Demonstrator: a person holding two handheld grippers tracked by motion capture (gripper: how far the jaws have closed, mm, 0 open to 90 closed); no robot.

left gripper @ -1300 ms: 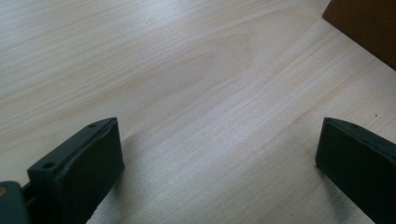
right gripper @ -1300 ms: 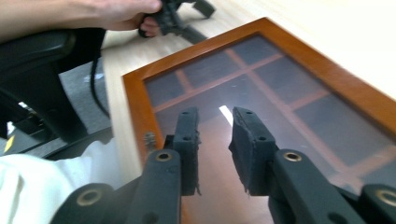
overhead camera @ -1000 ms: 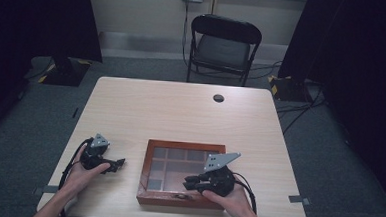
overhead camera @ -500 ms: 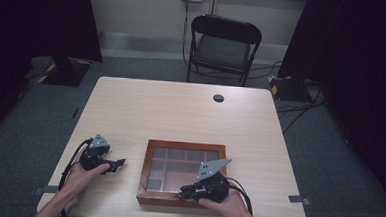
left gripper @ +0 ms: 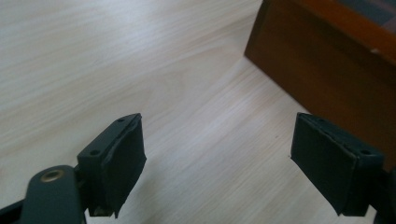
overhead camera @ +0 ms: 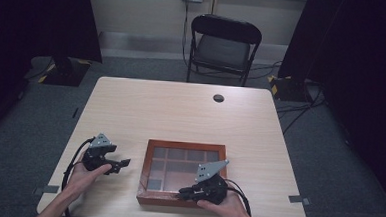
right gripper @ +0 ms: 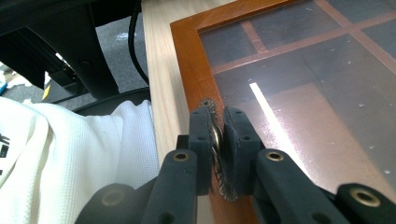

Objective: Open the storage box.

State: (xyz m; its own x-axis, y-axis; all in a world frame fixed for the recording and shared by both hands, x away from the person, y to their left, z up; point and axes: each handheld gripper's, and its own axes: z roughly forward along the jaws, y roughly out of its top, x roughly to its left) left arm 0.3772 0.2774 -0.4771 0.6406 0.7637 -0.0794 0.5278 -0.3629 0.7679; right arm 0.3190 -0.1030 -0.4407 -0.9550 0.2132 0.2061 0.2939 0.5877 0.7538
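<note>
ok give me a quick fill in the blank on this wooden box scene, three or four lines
1. The right gripper has its fingers shut on a small metal ____ at the near edge of the lid.
2. The wooden box has a lid made of ____ panes.
3. The left gripper has its fingers ____, with bare table between them.
4. Beyond the table stands a black folding ____.

Missing words: latch; glass; open; chair

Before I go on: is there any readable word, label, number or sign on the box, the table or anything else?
None readable.
White shirt: a dark mark at the picture's left edge, cut off, unreadable.
Wooden box and its glass lid: no lettering.
Table: no markings.
</note>
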